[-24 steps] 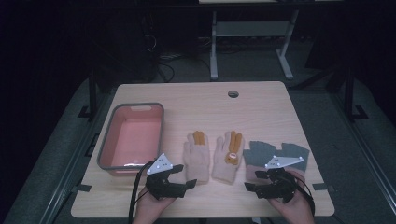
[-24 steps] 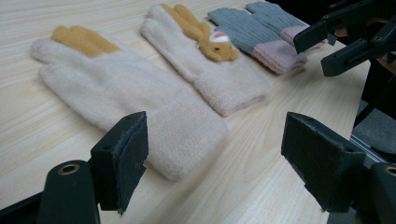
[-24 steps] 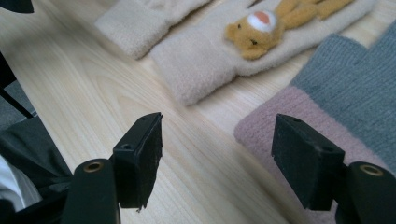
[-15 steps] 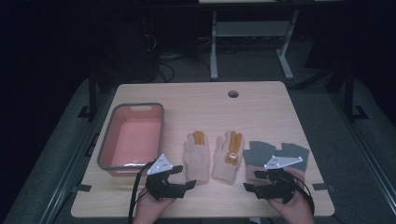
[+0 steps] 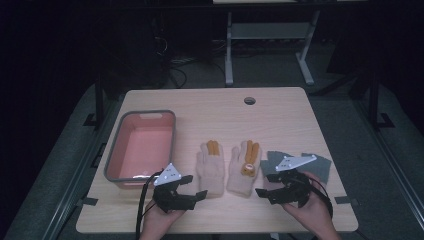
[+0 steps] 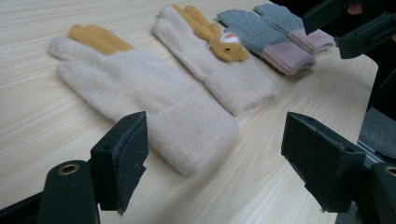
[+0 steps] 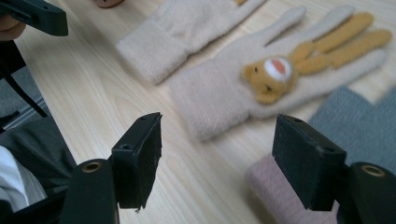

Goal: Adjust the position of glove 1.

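The wooden table [image 5: 280, 110] carries everything. A pink tub [image 5: 141, 146] with a grey rim sits well to the left of the cream gloves. The cream glove with the bear face [image 5: 243, 168] lies flat at the table's middle; its plain cream partner [image 5: 211, 167] lies just beside it on the left, and a grey pair with pink cuffs [image 5: 320, 165] lies just to its right. The left gripper [image 5: 192, 191] hovers near the plain glove's cuff, jaws spread wide, nothing between them. The right gripper [image 5: 264, 185] hovers near the bear glove's cuff, jaws likewise wide and empty.
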Tool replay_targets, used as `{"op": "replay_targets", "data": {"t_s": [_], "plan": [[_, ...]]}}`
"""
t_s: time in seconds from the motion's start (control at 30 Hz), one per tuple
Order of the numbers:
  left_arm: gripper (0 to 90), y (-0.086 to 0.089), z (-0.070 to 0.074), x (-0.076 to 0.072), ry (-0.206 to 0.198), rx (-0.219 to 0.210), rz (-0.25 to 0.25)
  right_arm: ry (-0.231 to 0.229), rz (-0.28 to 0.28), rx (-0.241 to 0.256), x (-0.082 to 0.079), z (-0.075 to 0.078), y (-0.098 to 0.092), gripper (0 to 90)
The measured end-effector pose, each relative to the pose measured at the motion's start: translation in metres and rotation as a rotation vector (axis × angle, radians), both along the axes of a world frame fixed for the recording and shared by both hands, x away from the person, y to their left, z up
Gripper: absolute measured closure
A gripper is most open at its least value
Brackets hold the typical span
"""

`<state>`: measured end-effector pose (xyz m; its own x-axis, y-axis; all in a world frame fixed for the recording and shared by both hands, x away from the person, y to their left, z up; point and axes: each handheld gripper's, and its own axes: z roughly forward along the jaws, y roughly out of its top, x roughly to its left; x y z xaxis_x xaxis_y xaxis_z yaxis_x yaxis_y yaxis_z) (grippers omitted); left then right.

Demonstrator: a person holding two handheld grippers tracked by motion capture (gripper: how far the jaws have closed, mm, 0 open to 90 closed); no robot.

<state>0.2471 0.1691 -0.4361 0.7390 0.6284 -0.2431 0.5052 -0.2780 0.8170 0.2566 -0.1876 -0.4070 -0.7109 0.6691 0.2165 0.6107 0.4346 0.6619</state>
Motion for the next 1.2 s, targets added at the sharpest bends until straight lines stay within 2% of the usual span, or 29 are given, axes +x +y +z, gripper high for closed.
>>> {"op": "replay_targets", "data": {"t_s": [0.27, 0.5, 0.6, 0.83, 0.93, 1.2], "plan": [[23.0, 0.002, 0.000, 0.000, -0.001, 0.004, 0.003, -0.002, 0.048, -0.059, 0.020, 0.015, 0.017, 32.5], [23.0, 0.002, 0.000, 0.000, -0.014, 0.013, -0.007, 0.005, 0.080, -0.105, 0.039, 0.019, 0.034, 32.6], [23.0, 0.001, 0.000, 0.000, -0.010, 0.012, -0.005, 0.015, 0.089, -0.128, 0.049, 0.016, 0.040, 32.8], [23.0, 0.000, 0.000, 0.000, -0.008, 0.014, -0.008, 0.049, 0.084, -0.140, 0.068, 0.005, 0.045, 34.4], [23.0, -0.001, 0.000, 0.000, -0.007, 0.013, -0.013, 0.070, 0.075, -0.171, 0.077, -0.003, 0.047, 37.4], [23.1, -0.002, -0.001, -0.001, -0.001, 0.013, -0.016, 0.102, 0.061, -0.247, 0.089, -0.018, 0.054, 46.3]]}}
